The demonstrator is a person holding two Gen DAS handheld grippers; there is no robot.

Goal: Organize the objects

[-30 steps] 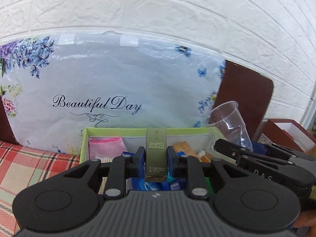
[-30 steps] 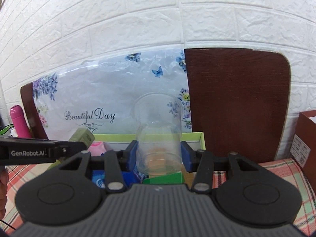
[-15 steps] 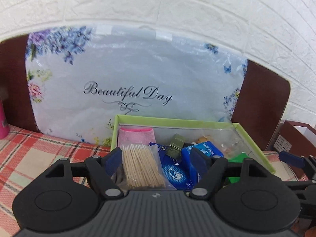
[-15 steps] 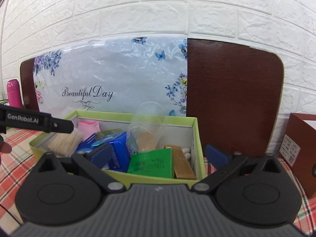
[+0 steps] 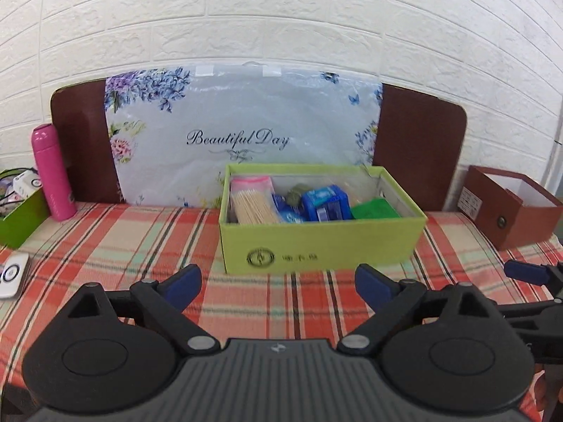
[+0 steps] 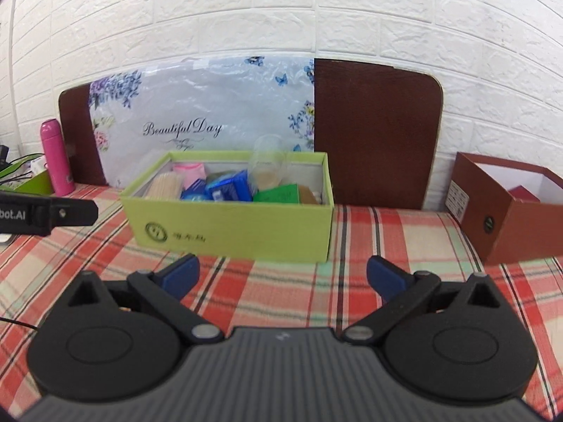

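Note:
A lime green box (image 5: 323, 246) stands on the plaid cloth and also shows in the right wrist view (image 6: 232, 227). It holds a toothpick bundle (image 5: 252, 206), a pink item (image 5: 250, 185), blue packets (image 5: 325, 204), a small olive box (image 5: 295, 191), a green packet (image 5: 374, 209) and a clear plastic cup (image 6: 268, 163). My left gripper (image 5: 278, 283) is open and empty, in front of the box. My right gripper (image 6: 283, 274) is open and empty, also in front of the box.
A floral "Beautiful Day" bag (image 5: 242, 133) leans on a brown board (image 6: 376, 133) at the wall. A pink bottle (image 5: 52, 172) and a green bin (image 5: 21, 212) stand far left. A brown box (image 5: 510, 207) stands right. A white device (image 5: 12, 274) lies left.
The left gripper let go of the olive box and the right let go of the clear cup; both now lie in the green box. Both grippers opened and pulled back from it.

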